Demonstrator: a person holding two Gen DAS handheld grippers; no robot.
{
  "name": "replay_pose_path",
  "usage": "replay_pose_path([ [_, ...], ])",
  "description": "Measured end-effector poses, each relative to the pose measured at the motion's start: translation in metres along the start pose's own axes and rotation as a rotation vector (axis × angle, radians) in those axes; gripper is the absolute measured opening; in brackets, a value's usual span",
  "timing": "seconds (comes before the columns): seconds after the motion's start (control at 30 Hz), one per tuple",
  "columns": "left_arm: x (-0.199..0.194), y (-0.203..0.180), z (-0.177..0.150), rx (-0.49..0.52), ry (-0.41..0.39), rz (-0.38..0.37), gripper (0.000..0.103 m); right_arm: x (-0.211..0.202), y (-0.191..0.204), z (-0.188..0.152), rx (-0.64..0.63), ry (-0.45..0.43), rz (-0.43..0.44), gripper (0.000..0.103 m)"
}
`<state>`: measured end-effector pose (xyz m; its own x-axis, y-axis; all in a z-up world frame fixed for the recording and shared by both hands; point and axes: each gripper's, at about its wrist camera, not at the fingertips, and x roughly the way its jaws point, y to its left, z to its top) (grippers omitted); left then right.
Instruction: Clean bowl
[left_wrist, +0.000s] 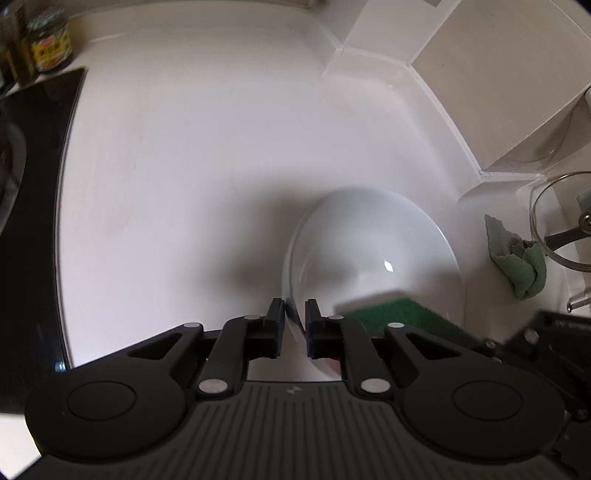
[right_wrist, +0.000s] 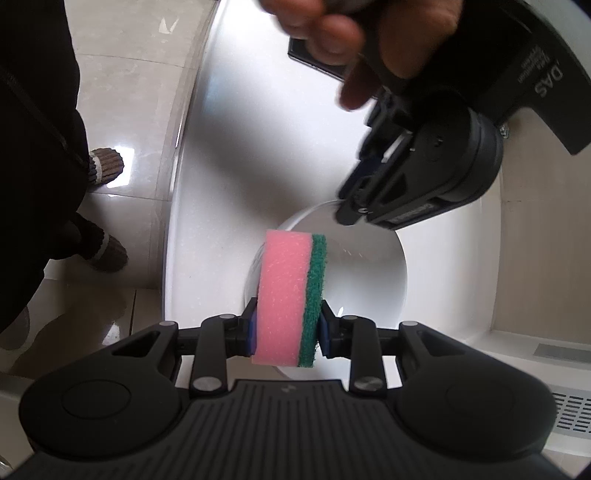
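While your left gripper (left_wrist: 295, 314) straddles the near rim of the white bowl (left_wrist: 373, 254), its fingers stand a narrow gap apart with the rim between them; you cannot tell from either view whether the pads actually press on it. At the far left of the left wrist view you have a black cooktop (left_wrist: 37, 206) with jars (left_wrist: 50, 40) behind it, then the white counter (left_wrist: 192, 177), then the bowl resting on that counter. Right of the bowl lies a crumpled green cloth (left_wrist: 524, 266), and beyond it a glass pot lid (left_wrist: 561, 229) at the edge of view. In the right wrist view, your feet in brown slippers (right_wrist: 107, 166) stand on the tiled floor (right_wrist: 140, 55) at the left. Your right gripper (right_wrist: 286, 328) is clamped on a pink sponge (right_wrist: 284, 295) with a green scouring side, held on edge over the bowl, the green face turned right. Upper right, your left hand (right_wrist: 351, 37) grips its handle.
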<state>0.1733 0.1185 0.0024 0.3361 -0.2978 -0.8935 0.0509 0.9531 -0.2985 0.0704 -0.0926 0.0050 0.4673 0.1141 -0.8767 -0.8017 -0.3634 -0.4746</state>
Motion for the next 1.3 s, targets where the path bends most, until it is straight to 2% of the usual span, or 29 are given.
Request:
replay_pose_path([
  [0.1, 0.002, 0.001, 0.007, -0.016, -0.009, 0.008, 0.010, 0.002, 0.000, -0.005, 0.006, 0.001, -0.004, 0.026],
  [0.17, 0.001, 0.001, 0.005, -0.034, -0.008, 0.015, 0.014, 0.003, 0.000, -0.005, 0.014, -0.002, -0.005, 0.026],
  [0.3, -0.013, 0.001, -0.016, -0.067, -0.015, 0.022, 0.014, 0.003, -0.001, -0.004, 0.024, -0.005, -0.012, 0.026],
  [0.4, -0.012, -0.004, -0.025, -0.051, -0.006, 0.028, 0.014, 0.001, -0.002, -0.004, 0.032, -0.010, -0.012, 0.026],
  [0.7, 0.010, -0.001, 0.009, 0.019, -0.017, 0.034, 0.012, -0.005, -0.004, -0.009, 0.025, -0.020, -0.005, 0.027],
  [1.03, -0.014, -0.006, -0.030, -0.013, -0.042, 0.042, 0.017, -0.002, -0.007, -0.009, 0.030, -0.006, -0.011, 0.026],
  [1.13, -0.002, -0.008, -0.024, -0.002, -0.025, 0.049, 0.015, -0.003, -0.008, -0.007, 0.017, -0.006, -0.008, 0.026],
  [1.3, 0.009, -0.004, -0.001, 0.019, -0.020, 0.016, 0.010, -0.006, -0.004, -0.005, -0.011, -0.017, 0.011, 0.026],
])
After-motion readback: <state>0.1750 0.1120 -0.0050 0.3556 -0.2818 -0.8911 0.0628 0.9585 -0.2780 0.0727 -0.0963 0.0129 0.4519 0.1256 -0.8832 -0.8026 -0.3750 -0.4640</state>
